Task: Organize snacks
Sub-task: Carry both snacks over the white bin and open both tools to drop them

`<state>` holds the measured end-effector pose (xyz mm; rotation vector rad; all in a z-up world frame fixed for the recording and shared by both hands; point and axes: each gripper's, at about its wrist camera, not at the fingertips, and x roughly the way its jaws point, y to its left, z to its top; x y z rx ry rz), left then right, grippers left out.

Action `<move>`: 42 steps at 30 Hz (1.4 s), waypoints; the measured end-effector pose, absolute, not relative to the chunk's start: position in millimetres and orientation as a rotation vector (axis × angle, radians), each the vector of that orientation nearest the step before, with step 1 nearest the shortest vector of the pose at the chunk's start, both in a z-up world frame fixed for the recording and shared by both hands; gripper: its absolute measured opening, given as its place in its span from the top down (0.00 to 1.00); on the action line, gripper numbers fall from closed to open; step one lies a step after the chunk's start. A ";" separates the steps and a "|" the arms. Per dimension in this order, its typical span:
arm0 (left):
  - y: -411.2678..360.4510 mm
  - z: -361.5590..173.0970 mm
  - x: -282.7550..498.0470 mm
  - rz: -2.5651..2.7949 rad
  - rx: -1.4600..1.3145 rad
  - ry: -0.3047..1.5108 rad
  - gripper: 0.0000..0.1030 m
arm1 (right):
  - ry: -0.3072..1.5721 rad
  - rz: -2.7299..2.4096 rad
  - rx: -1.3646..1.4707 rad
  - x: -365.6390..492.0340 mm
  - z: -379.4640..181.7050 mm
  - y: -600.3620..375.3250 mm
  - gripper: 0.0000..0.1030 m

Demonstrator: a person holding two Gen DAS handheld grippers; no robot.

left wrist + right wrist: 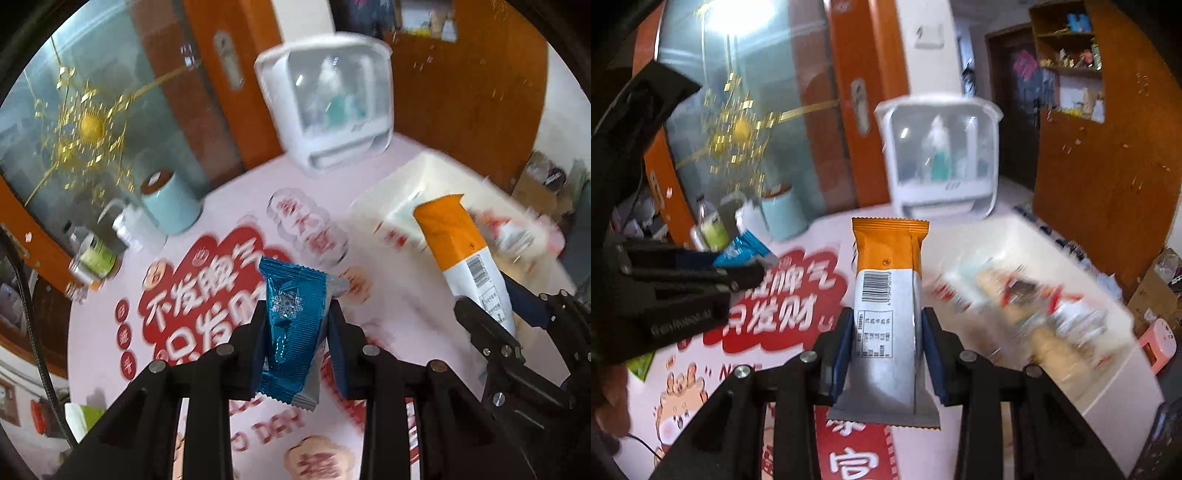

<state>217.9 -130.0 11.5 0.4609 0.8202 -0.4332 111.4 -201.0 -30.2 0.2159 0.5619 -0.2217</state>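
Note:
My left gripper (297, 314) is shut on a blue foil snack packet (291, 325) with a snowflake print, held upright above the table. My right gripper (888, 317) is shut on an orange and white snack bar (888, 306) with a barcode, also upright. In the left wrist view that orange bar (465, 254) and the right gripper (495, 314) show at the right. The right wrist view shows the left gripper (746, 273) at the left with the blue packet (742, 249) poking out. A white tray (1008, 236) with several blurred snacks lies to the right.
The table (388, 173) wears a pink cloth with red lettering. A white cabinet-like box (332, 103) stands at the back. A light blue canister (170, 203), bottles and a green jar (98, 254) crowd the back left. Orange wooden doors and shelves stand behind.

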 end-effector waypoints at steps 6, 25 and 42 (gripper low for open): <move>-184.4 43.6 219.9 -0.507 0.341 0.778 0.72 | 0.493 -0.298 0.188 110.1 22.1 -251.3 0.64; -297.6 -46.4 287.7 -0.500 0.215 0.971 0.72 | 0.728 -0.360 0.162 188.9 9.3 -375.2 0.62; -309.8 -81.3 314.0 -0.451 0.283 1.008 0.06 | 0.888 -0.302 0.241 250.1 -43.1 -389.3 0.58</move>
